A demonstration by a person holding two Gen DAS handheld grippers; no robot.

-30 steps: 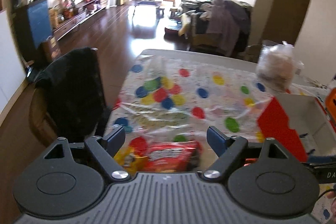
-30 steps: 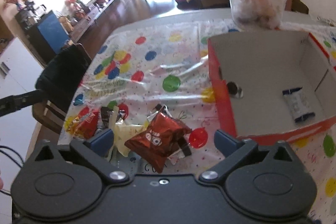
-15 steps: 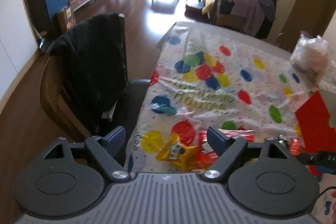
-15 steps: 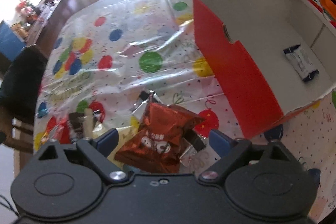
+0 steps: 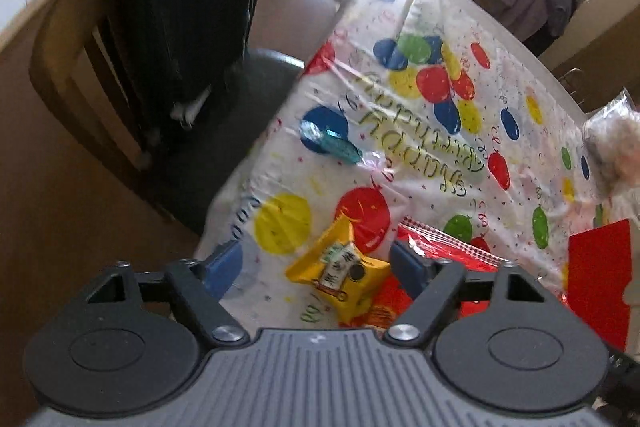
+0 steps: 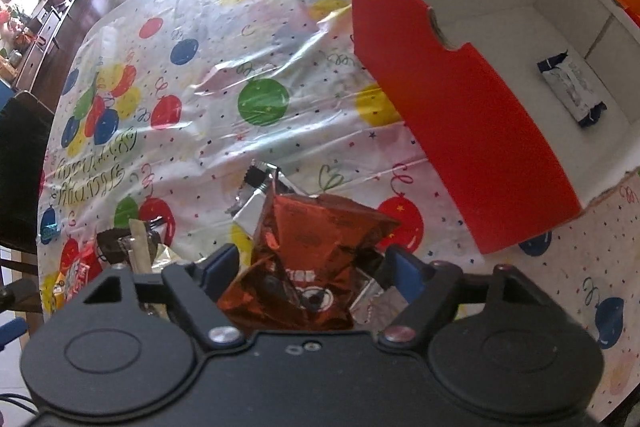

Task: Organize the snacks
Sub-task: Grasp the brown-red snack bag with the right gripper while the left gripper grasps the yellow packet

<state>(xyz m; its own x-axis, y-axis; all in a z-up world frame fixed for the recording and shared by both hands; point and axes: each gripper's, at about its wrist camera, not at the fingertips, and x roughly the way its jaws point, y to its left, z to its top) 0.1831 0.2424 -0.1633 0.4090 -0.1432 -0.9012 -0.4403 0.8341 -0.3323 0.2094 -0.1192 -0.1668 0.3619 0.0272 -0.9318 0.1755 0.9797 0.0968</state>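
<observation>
A yellow snack packet [image 5: 340,275] lies on the balloon-print tablecloth [image 5: 420,155] near the table's left edge. My left gripper [image 5: 316,263] straddles it, jaws closing, pads clear of it. A red packet [image 5: 440,251] lies just behind the right finger. In the right wrist view a copper-red foil packet [image 6: 316,247] sits on silver wrappers between the fingers of my right gripper [image 6: 314,265]. Its jaws are closing too, with no clear pressing on the foil. The red box [image 6: 460,115] with a white inside holds one small dark-blue packet [image 6: 570,93].
A chair draped with a black garment [image 5: 168,19] stands against the table's left edge. A teal wrapper [image 5: 332,143] lies on the cloth. Several dark and red wrappers [image 6: 116,247] lie left of my right gripper. A clear plastic bag [image 5: 616,151] stands beyond the box.
Both grippers have sunk toward the table, tilted further down and narrowed. The left one swung toward the table's left edge over the yellow packet. The right one came down around the copper-red packet.
</observation>
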